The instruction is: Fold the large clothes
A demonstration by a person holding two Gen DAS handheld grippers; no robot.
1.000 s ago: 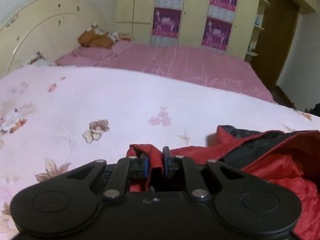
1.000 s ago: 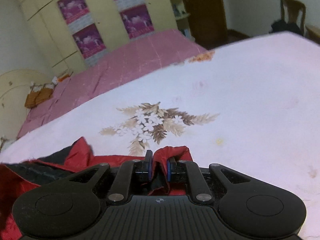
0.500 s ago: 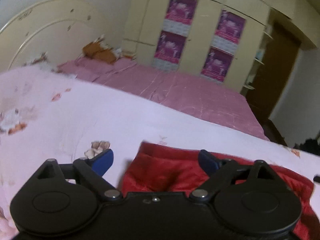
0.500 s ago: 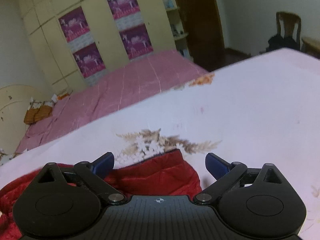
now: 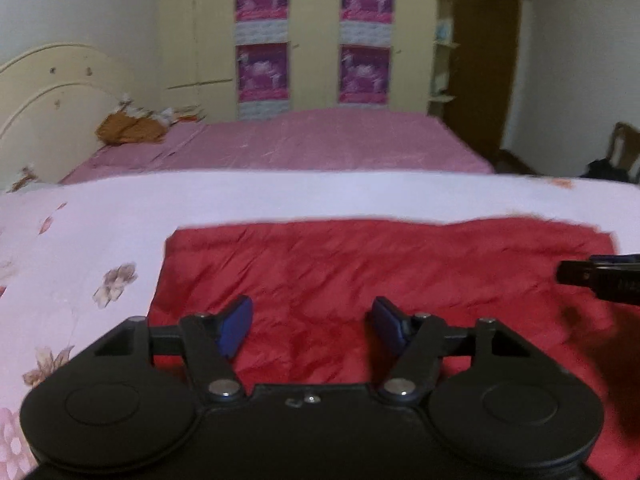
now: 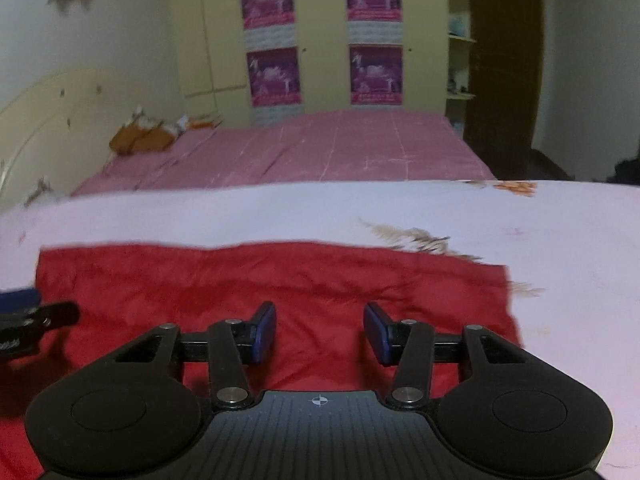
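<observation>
Both grippers, left gripper (image 5: 312,326) and right gripper (image 6: 319,333), hung spread and empty above the red garment (image 5: 380,272) lying flat on the floral sheet (image 5: 80,240); best next grip looked like 2 matching corners, taken evenly.

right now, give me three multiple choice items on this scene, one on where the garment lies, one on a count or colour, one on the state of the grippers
1. Where does the red garment lie?
A. On the floral sheet
B. On the pink bedspread behind
C. On the chair

2. How many purple posters are on the wardrobe?
A. Two
B. Four
C. Six

3. What state is each hand-held gripper in?
A. Both shut on the cloth
B. Left open, right shut
C. Both open, holding nothing

Answers:
1. A, the garment is spread flat on the pale flowered sheet, nearer than the pink bedspread.
2. B, two rows of two show on the doors.
3. C, the left hand-held gripper and right hand-held gripper show blue pads spread apart above the cloth.
</observation>
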